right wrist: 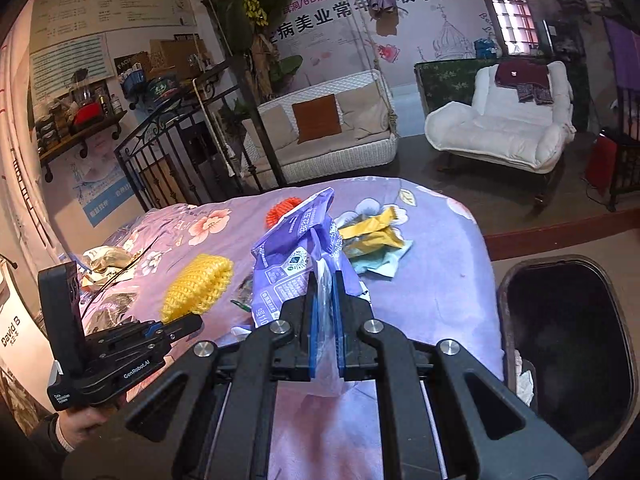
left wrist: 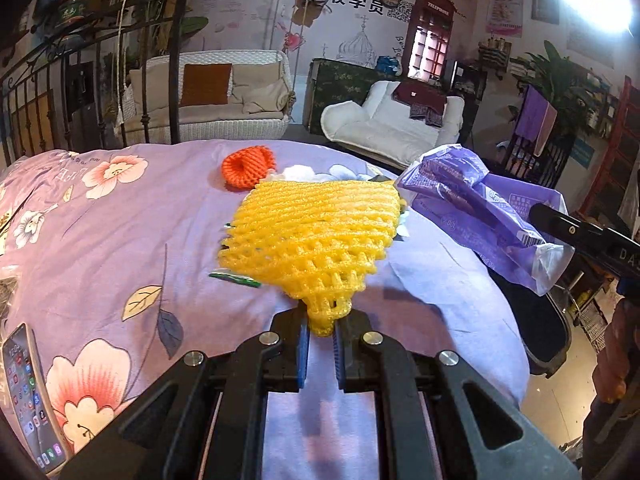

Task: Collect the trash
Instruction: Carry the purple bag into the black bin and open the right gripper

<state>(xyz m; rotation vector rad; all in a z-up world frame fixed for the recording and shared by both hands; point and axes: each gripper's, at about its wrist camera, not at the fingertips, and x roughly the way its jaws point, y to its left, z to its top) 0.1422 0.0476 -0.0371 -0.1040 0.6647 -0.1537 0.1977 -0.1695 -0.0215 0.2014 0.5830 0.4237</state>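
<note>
My left gripper (left wrist: pixel 322 334) is shut on a yellow foam fruit net (left wrist: pixel 316 236) and holds it above the purple floral bedspread (left wrist: pixel 120 240); the net also shows in the right wrist view (right wrist: pixel 198 286). My right gripper (right wrist: pixel 325 316) is shut on a purple plastic wrapper bag (right wrist: pixel 296 248), lifted off the bed; the bag also shows in the left wrist view (left wrist: pixel 476 208). An orange foam net (left wrist: pixel 248 168) lies further back on the bed. Yellow and pale green wrappers (right wrist: pixel 376 236) lie beyond the purple bag.
A dark open trash bin (right wrist: pixel 568 340) stands on the floor beside the bed's right edge. A phone (left wrist: pixel 32 396) lies at the bed's left edge. More clutter (right wrist: pixel 108 260) sits at the left. A black metal bed rail (left wrist: pixel 80 80) stands behind.
</note>
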